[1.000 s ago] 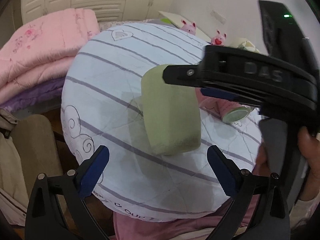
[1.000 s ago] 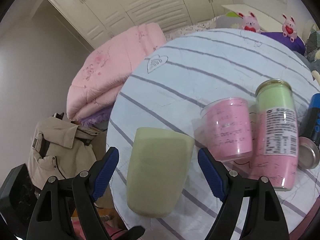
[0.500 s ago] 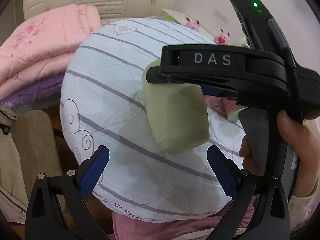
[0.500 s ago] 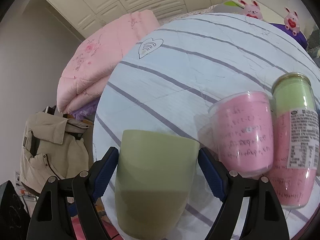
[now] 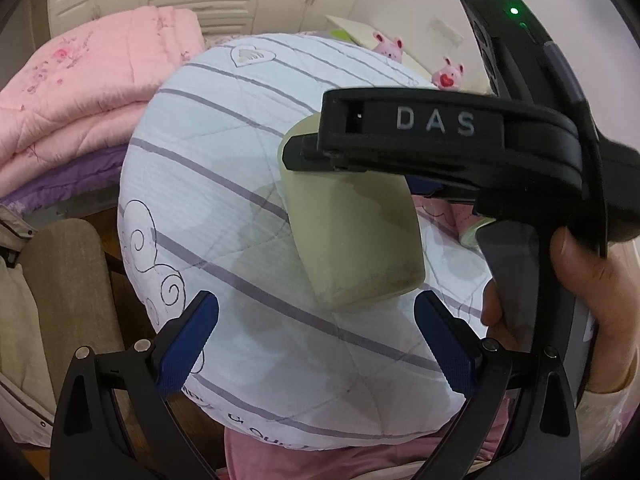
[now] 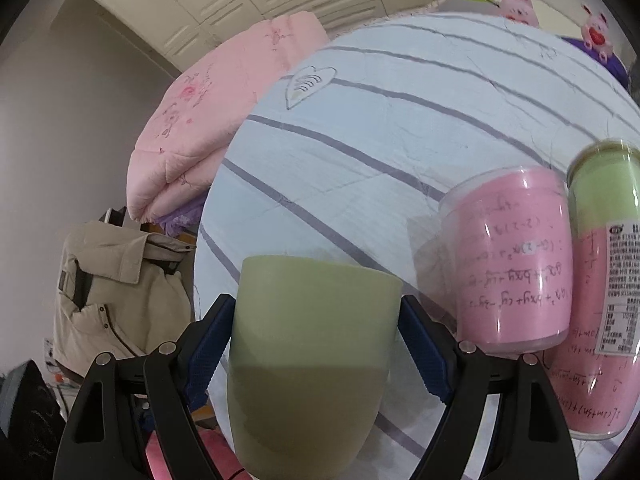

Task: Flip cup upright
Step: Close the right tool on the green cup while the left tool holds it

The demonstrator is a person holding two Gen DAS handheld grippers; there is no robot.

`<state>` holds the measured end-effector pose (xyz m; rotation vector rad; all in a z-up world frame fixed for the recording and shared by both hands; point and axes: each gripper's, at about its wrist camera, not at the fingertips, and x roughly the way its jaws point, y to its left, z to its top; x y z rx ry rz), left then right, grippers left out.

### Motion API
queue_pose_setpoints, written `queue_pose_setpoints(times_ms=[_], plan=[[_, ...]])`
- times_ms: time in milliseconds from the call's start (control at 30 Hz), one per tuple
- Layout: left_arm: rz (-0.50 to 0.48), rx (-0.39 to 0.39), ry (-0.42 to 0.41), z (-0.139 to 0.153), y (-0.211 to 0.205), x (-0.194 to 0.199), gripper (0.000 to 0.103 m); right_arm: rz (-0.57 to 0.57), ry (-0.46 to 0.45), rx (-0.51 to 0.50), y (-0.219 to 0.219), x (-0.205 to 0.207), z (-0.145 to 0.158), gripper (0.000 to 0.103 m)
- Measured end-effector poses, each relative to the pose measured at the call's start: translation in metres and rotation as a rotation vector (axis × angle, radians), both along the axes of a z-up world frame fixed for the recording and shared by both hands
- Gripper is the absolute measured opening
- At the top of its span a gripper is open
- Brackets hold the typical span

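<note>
A pale green cup (image 6: 308, 360) stands upside down on the round striped table (image 6: 380, 140), wide rim down. My right gripper (image 6: 316, 340) has closed around it, and its blue pads (image 6: 210, 344) touch the cup's two sides. In the left wrist view the cup (image 5: 352, 236) sits mid-table with the black right gripper body (image 5: 436, 136) reaching over it from the right. My left gripper (image 5: 316, 344) is open and empty, hovering near the table's front edge, just short of the cup.
A pink clear cup (image 6: 508, 260) and a pink and green bottle (image 6: 604, 280) stand right of the green cup. A folded pink quilt (image 5: 88, 88) lies beyond the table on the left. A beige jacket (image 6: 116, 292) hangs on a chair at the left. Pink plush toys (image 5: 448, 74) sit at the back.
My right gripper moved forward over the green cup and its jaws closed in from a wide gap until the pads meet the cup's sides. The left gripper barely moved.
</note>
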<state>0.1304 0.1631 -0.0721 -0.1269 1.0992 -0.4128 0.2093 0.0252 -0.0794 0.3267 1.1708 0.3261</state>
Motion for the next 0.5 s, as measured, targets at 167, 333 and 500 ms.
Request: queue_pose_setpoints(times_ms=[167, 333, 500], plan=[[0.006, -0.011, -0.008, 0.001, -0.001, 0.001, 0.100, 0.019, -0.037, 0.011, 0.000, -0.004, 0.004, 0.082], [0.035, 0.005, -0.024, 0.004, -0.003, 0.007, 0.100, 0.025, -0.126, 0.005, -0.005, -0.008, 0.019, 0.082], [0.084, 0.032, -0.067, 0.009, -0.004, 0.017, 0.100, 0.020, -0.207, -0.021, -0.006, -0.005, 0.035, 0.080]])
